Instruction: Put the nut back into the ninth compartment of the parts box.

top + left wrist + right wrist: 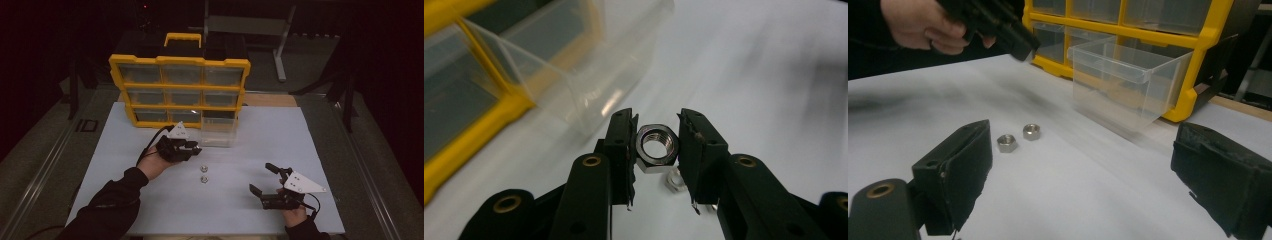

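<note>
The left claw [656, 150] grips a silver steel hex nut [655, 148] by its flats, at centre frame beside the clear plastic drawer [218, 131]. The right claw [270, 181] sits wide, empty, lower right. Judged risk: the thin pinch lets the nut twist out short of the drawer.

Overhead plus two low tongs-mounted close-ups

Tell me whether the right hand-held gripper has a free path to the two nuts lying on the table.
Probably yes. The right hand-held gripper is open, and bare white table lies between it and the two nuts; the left hand-held gripper sits beyond them.
</note>
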{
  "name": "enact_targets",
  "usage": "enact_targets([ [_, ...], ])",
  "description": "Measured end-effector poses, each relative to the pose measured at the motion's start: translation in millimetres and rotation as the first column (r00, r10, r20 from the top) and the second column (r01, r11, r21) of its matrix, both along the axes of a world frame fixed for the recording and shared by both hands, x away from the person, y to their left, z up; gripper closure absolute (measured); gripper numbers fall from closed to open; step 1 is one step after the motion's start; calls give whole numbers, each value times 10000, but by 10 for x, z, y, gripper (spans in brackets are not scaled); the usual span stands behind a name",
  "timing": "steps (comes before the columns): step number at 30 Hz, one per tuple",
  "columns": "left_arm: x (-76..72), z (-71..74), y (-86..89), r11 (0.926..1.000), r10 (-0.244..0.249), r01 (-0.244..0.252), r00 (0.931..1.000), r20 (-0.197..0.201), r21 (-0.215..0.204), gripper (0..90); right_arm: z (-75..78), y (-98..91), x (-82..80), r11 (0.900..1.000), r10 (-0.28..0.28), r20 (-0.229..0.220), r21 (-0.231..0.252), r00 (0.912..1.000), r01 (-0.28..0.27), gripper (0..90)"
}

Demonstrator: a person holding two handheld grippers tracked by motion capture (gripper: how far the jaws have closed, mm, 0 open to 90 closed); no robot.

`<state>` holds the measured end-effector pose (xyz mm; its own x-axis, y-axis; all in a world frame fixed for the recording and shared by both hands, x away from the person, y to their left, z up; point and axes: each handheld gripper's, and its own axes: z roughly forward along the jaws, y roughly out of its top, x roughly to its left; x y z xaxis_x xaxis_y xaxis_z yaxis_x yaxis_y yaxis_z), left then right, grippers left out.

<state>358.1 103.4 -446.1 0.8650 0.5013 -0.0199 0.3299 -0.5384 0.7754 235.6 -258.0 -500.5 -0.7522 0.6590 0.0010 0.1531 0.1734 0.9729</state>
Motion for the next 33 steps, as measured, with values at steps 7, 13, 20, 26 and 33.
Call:
enact_targets([
  [7, 147, 238, -68, 9994, 316, -312, 9992, 261, -161, 670, -2, -4, 3, 10000, 9, -5, 25, 10000, -9, 98],
  [13, 289, 316, -185, 9975, 679, -674, 9973, 273, -194, 669, -1, -8, 2, 10000, 4, 19, 40, 10000, -4, 98],
  [20, 399, 312, -345, 9950, 936, -930, 9955, 157, -363, 669, -3, -7, 4, 10000, 21, 4, 44, 10000, -21, 98],
  [26, 491, 273, -461, 9893, 1405, -1406, 9901, -69, -399, 669, -4, -7, 4, 10000, 20, 5, 66, 10000, -20, 98],
  [33, 605, 196, -587, 9738, 2207, -2231, 9738, -551, -430, 669, -7, -4, 5, 10000, 46, -31, 72, 10000, -45, 98],
])
